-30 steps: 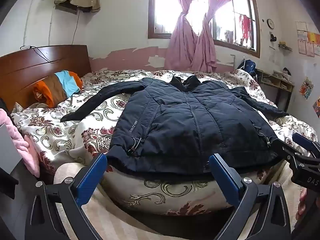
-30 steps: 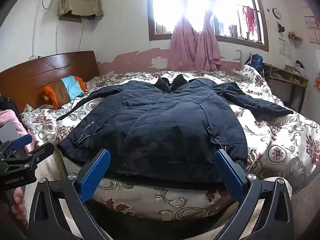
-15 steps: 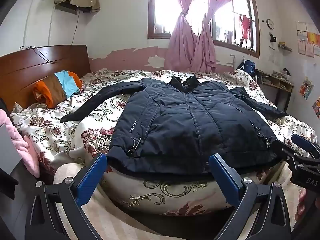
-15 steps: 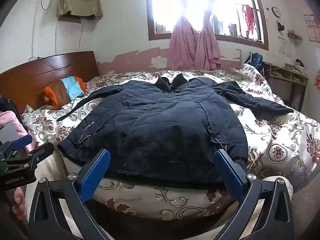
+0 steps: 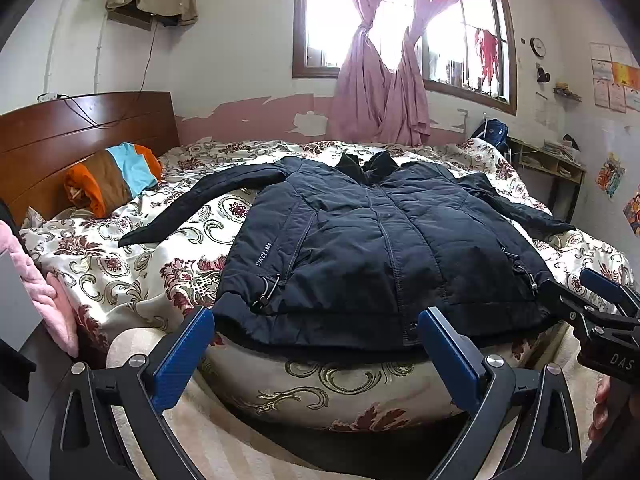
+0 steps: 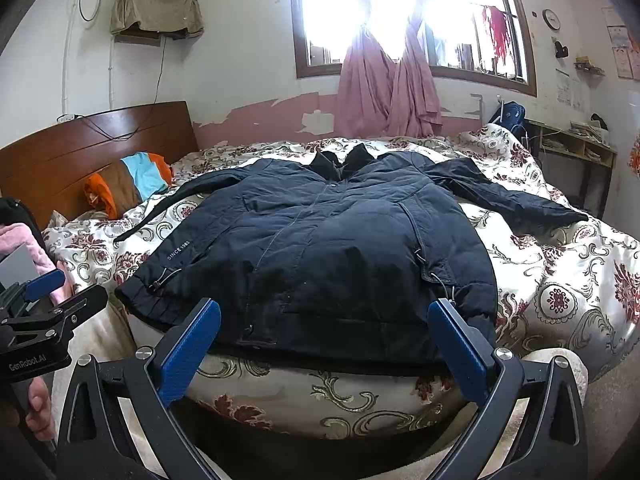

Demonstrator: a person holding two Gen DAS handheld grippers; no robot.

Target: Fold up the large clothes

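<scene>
Nearest the cameras, left gripper (image 5: 316,354) and right gripper (image 6: 324,346), both with blue pads spread wide and holding nothing, poised short of the bed's (image 5: 132,280) near edge. On the floral bedspread just beyond: one dark navy padded jacket (image 5: 380,248), front up, closed, hem overhanging the near edge, collar toward the window (image 5: 400,20), both sleeves spread outward. Farther back: striped orange, brown and blue pillow (image 5: 112,178) against the wooden headboard (image 5: 80,128); knotted pink curtains (image 5: 380,92) at the window.
</scene>
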